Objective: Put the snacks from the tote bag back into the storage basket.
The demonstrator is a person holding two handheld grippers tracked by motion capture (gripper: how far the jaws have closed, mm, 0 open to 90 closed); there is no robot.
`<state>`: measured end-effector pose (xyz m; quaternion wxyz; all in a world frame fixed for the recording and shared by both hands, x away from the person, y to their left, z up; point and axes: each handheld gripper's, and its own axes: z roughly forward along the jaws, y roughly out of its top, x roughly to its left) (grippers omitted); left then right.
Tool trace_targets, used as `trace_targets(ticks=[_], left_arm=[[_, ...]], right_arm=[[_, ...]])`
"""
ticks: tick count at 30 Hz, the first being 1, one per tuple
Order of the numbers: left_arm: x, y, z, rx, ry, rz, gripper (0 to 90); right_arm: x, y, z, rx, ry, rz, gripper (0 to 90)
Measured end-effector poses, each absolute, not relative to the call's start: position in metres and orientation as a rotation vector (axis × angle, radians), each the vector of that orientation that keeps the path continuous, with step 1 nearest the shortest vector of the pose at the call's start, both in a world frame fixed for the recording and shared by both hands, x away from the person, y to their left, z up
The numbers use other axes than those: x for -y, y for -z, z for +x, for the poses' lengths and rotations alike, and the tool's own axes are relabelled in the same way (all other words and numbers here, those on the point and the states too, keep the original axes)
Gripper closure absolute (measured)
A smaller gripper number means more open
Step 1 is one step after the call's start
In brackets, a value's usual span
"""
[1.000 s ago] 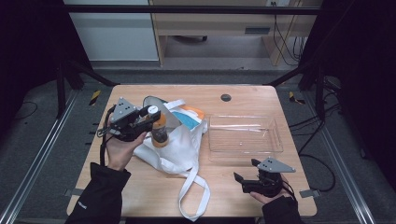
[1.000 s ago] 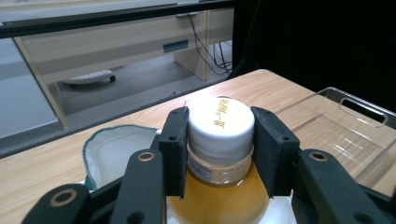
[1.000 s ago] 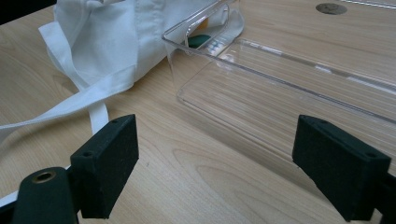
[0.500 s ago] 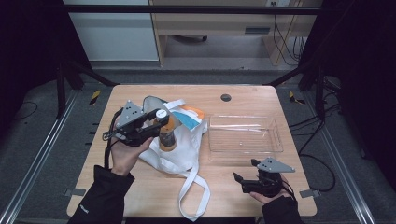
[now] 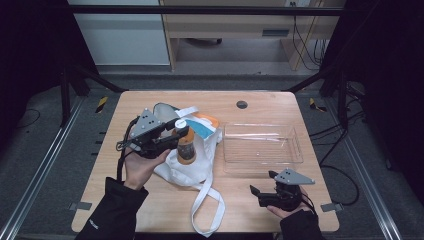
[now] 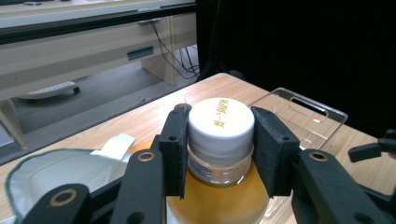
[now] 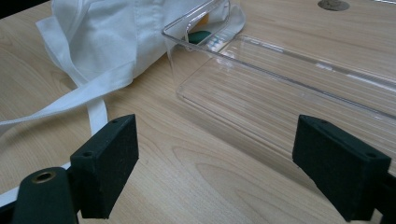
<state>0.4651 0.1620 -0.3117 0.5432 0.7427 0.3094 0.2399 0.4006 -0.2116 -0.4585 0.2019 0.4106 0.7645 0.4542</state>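
Wooden table (image 5: 150,210) spread out below, and on its left half lies a white cloth tote bag (image 5: 192,167), rumpled, one long strap trailing toward the near edge. To its right sits a clear plastic tray (image 5: 263,161), shallow and see-through, a handle slot cut into its far wall in the left gripper view. Now the main event: the left gripper (image 5: 176,135) is clamped on a bottle (image 5: 185,147), held above the bag, just left of the tray. It's a clear bottle full of amber-orange liquid, with a broad white screw cap, ribbed round the side. In the left gripper view the two black pads press on either side of that cap (image 6: 221,125), right at the neck, and the bottle's shoulder swells out below them. On top of the cap, a short line of gold characters, too small to read with any certainty. In the high view there is a pale band of label around the bottle's body, its print too small to make out. Peeking out of the bag's mouth, something orange and teal (image 5: 202,124), mostly covered by cloth, hard to name. Down at the near right, the right gripper (image 5: 260,192) rests low by the table, jaws spread wide with nothing between them but bare wood and the tray's near wall beyond. Far side of the table, a small dark round hole (image 5: 242,104).
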Motion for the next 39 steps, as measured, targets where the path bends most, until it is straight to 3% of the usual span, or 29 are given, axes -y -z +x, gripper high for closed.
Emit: trace_targets(ticks=[23, 39], left_arm=[[-0.103, 0.276, 0.478, -0.615, -0.529, 1.753, 58.6], [-0.071, 0.270, 0.490, -0.571, -0.508, 1.766, 58.6]], right_arm=[[0.212, 0.458, 0.400, -2.135, -1.275, 1.143, 14.6], [0.211, 0.458, 0.400, -2.142, -1.282, 1.138, 14.5]])
